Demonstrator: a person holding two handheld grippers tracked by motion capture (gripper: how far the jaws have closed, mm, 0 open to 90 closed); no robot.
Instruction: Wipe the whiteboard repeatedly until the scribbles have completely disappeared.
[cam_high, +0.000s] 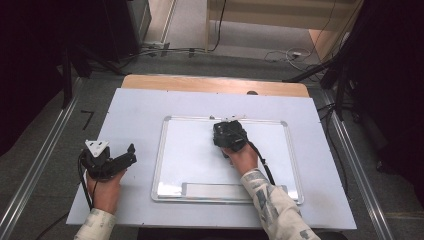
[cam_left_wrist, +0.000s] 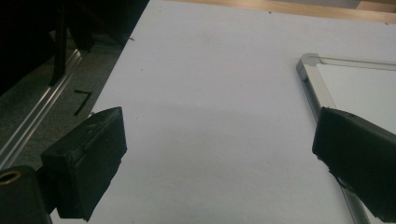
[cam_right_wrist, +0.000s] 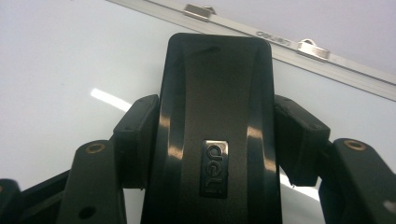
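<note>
The big white tabletop (cam_high: 125, 130) carries a whiteboard (cam_high: 190, 155) with a silver frame, lying flat in the middle. The board looks clean and shiny, and I see no marks on it from above. A black eraser (cam_right_wrist: 217, 126) with a small silver label sits on the board near its top edge, close to the two little metal clips (cam_right_wrist: 198, 11) on the frame. The right hand-held gripper (cam_high: 229, 135) is pinching the eraser from both sides, and its black jaws press on the eraser's left and right walls. The person's right hand (cam_high: 243, 159) holds that gripper over the upper middle of the board. The left hand-held gripper (cam_high: 112, 161) rests off to the side on the bare tabletop, just left of the board's frame. Its jaws are spread wide apart with nothing between them. So the step in hand looks like wiping the board with the eraser. I think the wipe is well along, since the board shows so little to rub off. The next move calls for a flat, steady slide of the eraser across the board, with the grip tight so the eraser does not slip out. The eraser should stay inside the frame and not bump the clips. The left one could come over to hold the frame down if the board starts to slide.
</note>
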